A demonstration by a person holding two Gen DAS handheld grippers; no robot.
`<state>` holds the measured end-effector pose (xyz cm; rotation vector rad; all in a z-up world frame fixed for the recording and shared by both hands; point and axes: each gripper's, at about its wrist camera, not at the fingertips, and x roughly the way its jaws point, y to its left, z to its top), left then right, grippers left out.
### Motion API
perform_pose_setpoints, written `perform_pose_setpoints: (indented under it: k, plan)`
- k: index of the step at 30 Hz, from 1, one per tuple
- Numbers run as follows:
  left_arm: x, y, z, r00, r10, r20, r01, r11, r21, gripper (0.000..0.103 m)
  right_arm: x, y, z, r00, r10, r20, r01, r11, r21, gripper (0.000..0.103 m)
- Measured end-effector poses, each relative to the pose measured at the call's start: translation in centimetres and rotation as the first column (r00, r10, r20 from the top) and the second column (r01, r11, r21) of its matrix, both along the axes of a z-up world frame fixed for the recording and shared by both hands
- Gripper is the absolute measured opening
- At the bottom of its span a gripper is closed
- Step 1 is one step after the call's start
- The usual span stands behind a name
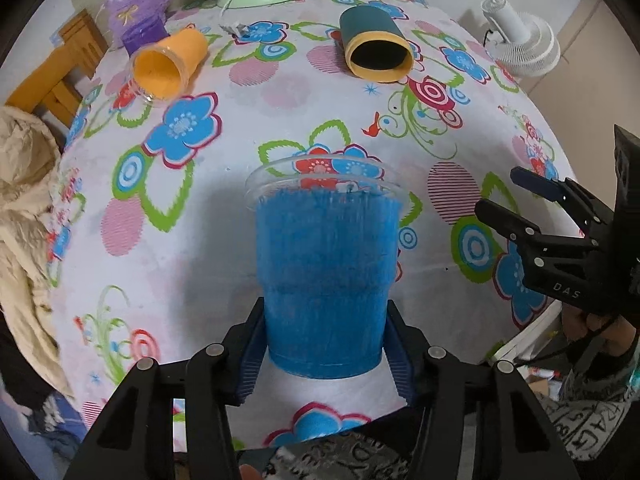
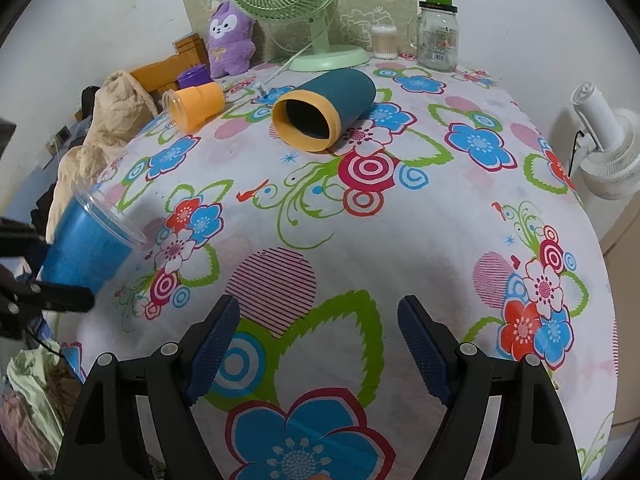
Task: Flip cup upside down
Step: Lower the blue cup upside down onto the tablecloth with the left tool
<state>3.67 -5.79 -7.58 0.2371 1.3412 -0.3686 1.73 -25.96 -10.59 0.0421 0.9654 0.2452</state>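
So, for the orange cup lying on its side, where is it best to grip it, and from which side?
Probably across the middle of the orange cup's tapered body, coming from above. It lies on its side, mouth toward the table's left edge, so both curved flanks are free. The open right gripper could likely span them.

The blue cup (image 1: 326, 276) is motion-blurred, and its base sides are hidden behind the left claw (image 1: 326, 356) pads. From the right wrist, the picture's left edge crops that claw. Beside the blue cup, the jar (image 2: 437, 42) label is too small to read.
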Motion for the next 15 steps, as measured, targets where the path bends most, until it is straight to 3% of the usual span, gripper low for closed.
perform_pose_setpoints:
  k: [5, 8, 11, 15]
  plan:
    - [1.0, 0.3, 1.9, 1.000, 0.012, 0.017, -0.012, 1.000, 0.008, 0.057, -0.2, -0.2, -0.1, 1.000, -0.003, 0.000, 0.003, 1.000, 0.003, 0.083]
    - [1.6, 0.7, 3.2, 0.996, 0.045, 0.071, -0.044, 0.999, -0.016, 0.057, -0.3, -0.3, 0.0, 1.000, -0.004, 0.001, 0.004, 1.000, 0.005, 0.083]
    - [1.8, 0.7, 3.6, 0.994, 0.063, 0.086, -0.059, 0.997, -0.051, 0.070, -0.4, -0.3, -0.1, 1.000, -0.003, -0.001, 0.003, 1.000, -0.001, 0.083]
    - [1.6, 0.3, 3.4, 0.995, 0.051, 0.081, -0.047, 0.998, -0.048, 0.071, -0.5, -0.3, 0.0, 1.000, -0.001, 0.002, 0.001, 1.000, -0.003, 0.083]
